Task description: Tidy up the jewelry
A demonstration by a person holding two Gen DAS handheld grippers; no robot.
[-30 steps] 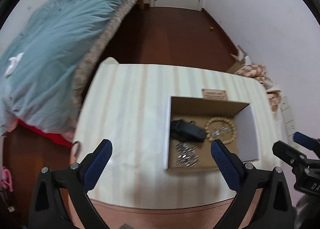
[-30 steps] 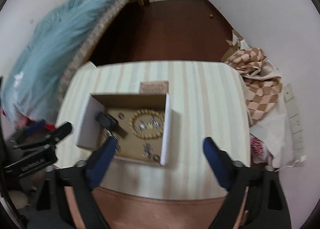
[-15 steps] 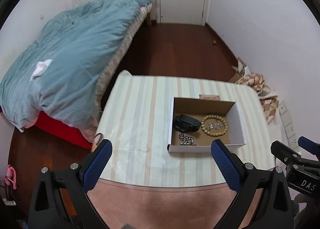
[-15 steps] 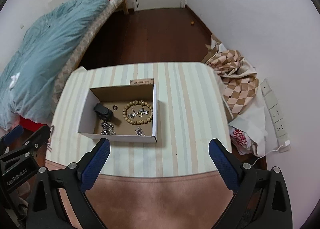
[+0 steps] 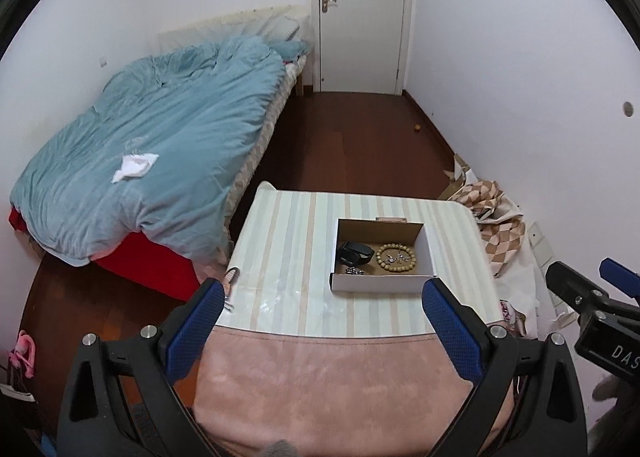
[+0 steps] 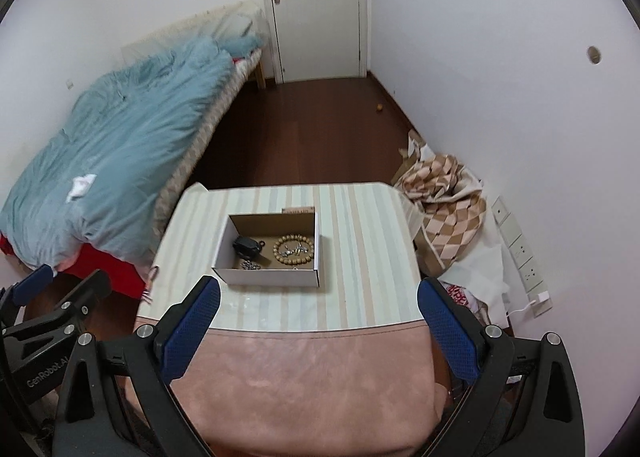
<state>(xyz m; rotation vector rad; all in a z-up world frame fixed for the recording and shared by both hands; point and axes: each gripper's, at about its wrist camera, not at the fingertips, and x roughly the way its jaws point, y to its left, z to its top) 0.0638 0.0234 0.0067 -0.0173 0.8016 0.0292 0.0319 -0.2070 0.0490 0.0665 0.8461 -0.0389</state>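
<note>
An open cardboard box (image 5: 380, 282) (image 6: 272, 280) stands on the striped table (image 5: 288, 257) (image 6: 360, 249). Inside lie a wooden bead bracelet (image 5: 396, 256) (image 6: 293, 249) with small silver pieces in its ring, a black pouch-like item (image 5: 354, 251) (image 6: 248, 247) and a silver chain (image 5: 354, 270) (image 6: 251, 265). My left gripper (image 5: 324, 321) and right gripper (image 6: 316, 317) are both open and empty, held well back from the table and above its near edge. The right gripper also shows in the left wrist view (image 5: 592, 297).
A pink cloth (image 5: 340, 377) (image 6: 304, 377) hangs over the table's near side. A bed with a blue duvet (image 5: 152, 153) (image 6: 120, 145) stands at the left. Checkered fabric and bags (image 6: 444, 197) lie on the floor at the right wall. A closed door (image 5: 360, 13) is at the back.
Both grippers have pulled back and up from the box, so the table and box look much smaller and the whole room shows. Both stay open and empty.
</note>
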